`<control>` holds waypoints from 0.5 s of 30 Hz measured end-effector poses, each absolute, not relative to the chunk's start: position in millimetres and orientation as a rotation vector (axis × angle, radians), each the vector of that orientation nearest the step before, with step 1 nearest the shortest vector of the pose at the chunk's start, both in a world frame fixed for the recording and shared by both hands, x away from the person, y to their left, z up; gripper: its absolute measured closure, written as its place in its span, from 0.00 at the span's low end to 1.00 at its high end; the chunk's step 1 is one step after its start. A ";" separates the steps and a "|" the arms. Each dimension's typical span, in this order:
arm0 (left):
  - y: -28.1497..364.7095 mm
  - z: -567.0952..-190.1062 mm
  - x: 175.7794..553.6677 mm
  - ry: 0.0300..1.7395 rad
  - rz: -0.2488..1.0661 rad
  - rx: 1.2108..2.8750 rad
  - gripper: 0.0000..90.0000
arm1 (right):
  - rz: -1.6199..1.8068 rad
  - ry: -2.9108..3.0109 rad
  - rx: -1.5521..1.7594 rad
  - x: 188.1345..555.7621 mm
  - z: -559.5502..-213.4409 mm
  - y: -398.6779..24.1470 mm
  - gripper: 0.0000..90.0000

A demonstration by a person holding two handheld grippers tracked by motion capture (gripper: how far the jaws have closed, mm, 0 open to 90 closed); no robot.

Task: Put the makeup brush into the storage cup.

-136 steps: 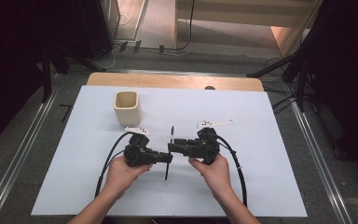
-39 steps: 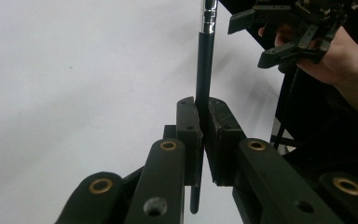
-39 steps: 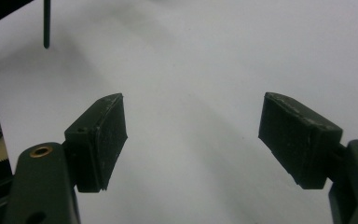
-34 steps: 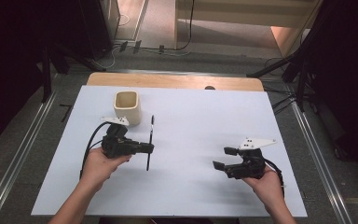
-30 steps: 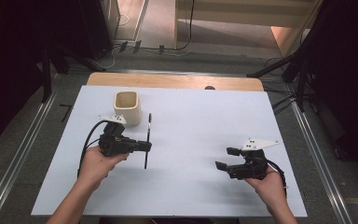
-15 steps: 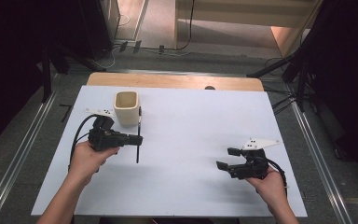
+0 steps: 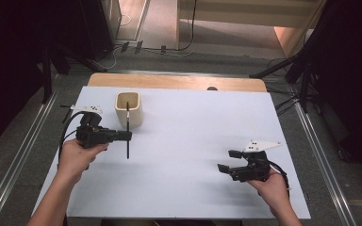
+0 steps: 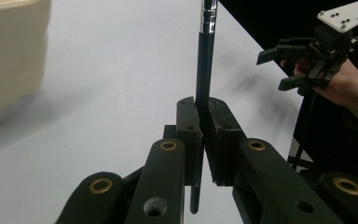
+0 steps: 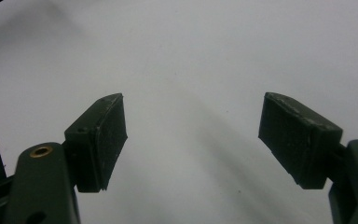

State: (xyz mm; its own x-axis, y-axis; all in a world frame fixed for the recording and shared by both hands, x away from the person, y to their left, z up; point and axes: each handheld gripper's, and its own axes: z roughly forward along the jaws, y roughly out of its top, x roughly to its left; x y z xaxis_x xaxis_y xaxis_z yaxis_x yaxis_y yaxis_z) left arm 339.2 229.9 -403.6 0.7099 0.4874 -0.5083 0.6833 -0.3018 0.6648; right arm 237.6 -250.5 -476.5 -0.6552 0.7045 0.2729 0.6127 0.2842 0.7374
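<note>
My left gripper (image 7: 125, 135) is shut on a slim dark pen (image 7: 127, 149) and holds it clear of the white table (image 7: 188, 141). In the high view the pen's far end overlaps the beige cup (image 7: 136, 117) at the back left. In the left gripper view the jaws (image 8: 204, 105) clamp the pen (image 8: 205, 60) near its middle, and the cup (image 8: 9, 56) stands at the left. My right gripper (image 7: 225, 161) rests open at the front right with nothing between its pads (image 9: 107, 140). It also appears far off in the left gripper view (image 8: 271, 72).
A wooden strip (image 7: 174, 81) runs along the table's far edge. Metal rails (image 7: 23, 155) flank the table on both sides. Dark stands and cables crowd the floor behind it.
My left gripper has carried the pen to the left and away from me, up beside the cup. The right gripper has stayed put, still open.
</note>
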 end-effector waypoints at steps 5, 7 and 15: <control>233.9 -403.8 341.4 0.905 -0.259 1.960 0.94 | 1.324 2.419 1.246 237.2 -475.8 -250.7 0.27; 235.1 -404.3 342.6 0.912 -0.249 1.958 0.94 | 1.324 2.419 1.248 237.2 -475.7 -250.7 0.27; 235.8 -402.4 352.0 0.913 -0.247 1.961 0.94 | 1.330 2.432 1.241 237.9 -476.8 -248.9 0.27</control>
State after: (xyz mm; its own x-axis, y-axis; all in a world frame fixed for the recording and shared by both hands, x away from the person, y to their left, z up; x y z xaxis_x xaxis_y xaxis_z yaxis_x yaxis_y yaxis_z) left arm 352.0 235.8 -402.4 0.7036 0.4998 -0.5051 0.6863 -0.2937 0.6654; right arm 237.9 -248.9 -476.8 -0.6612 0.6986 0.2733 0.6070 0.2842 0.7422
